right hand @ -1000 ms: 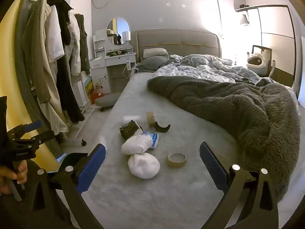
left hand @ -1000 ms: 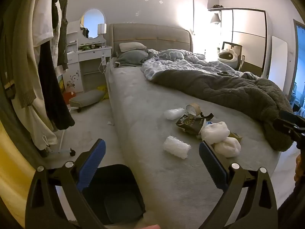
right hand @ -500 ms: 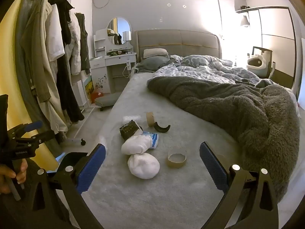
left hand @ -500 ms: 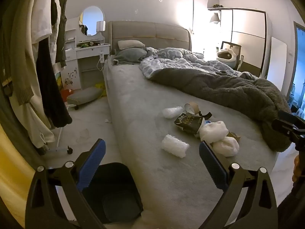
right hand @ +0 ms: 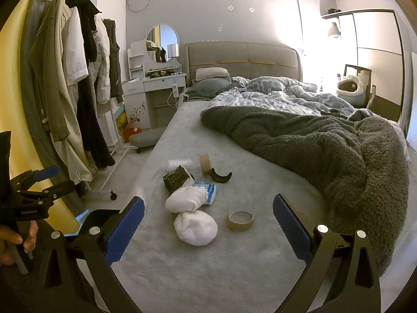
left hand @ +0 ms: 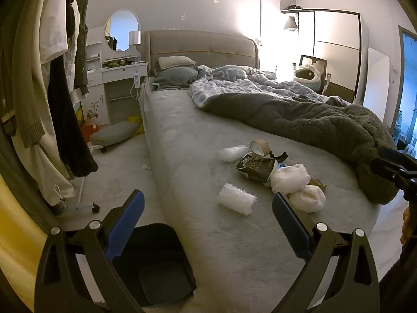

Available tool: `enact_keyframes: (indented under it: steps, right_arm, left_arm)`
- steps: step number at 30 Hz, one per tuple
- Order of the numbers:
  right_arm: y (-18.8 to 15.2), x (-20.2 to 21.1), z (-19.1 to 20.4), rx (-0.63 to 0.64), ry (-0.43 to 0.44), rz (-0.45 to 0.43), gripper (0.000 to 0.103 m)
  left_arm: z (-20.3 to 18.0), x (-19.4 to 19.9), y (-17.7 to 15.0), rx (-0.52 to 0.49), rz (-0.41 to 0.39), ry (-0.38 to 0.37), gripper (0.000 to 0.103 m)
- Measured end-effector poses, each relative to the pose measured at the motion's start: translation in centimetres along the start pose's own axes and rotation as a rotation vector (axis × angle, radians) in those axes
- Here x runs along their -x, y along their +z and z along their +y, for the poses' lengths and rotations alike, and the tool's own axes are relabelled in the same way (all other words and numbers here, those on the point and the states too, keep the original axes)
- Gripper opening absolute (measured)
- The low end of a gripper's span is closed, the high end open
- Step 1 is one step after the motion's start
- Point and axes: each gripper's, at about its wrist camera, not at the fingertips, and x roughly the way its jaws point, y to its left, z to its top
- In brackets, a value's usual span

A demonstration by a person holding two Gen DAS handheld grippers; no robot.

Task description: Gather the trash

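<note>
Left tool (left hand: pixel 208 214): released, empty, blue pads (left hand: pixel 127 215) wide apart, above the bed's (left hand: pixel 182 135) near corner, black bin (left hand: pixel 153 263) on the floor just beneath. Right tool (right hand: pixel 208 221): likewise released, empty, over the bed's foot. Beyond, on the grey bed: bubble-wrap roll (left hand: pixel 236 199) nearest the left tool, second wrap piece (left hand: pixel 232 152) farther up; two white wads (right hand: pixel 194 215) touching; dark crumpled packet (right hand: pixel 177 178) and blue-white wrapper (right hand: pixel 209 191) beside them; tape roll (right hand: pixel 240 217) right of the wads; second tape core (right hand: pixel 205 163) upright near a black curved scrap (right hand: pixel 221 176). Dark fleece blanket (right hand: pixel 325 151) bunched to the right.
</note>
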Motion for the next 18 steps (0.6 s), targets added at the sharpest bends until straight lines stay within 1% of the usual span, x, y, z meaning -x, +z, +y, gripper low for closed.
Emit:
enact_keyframes:
  steps: [18]
  right_arm:
    - [-0.02,-0.01,-0.03,0.003,-0.002,-0.002,0.1]
  left_arm:
    - [-0.27,-0.01,0.04,-0.006,-0.002,0.001,0.1]
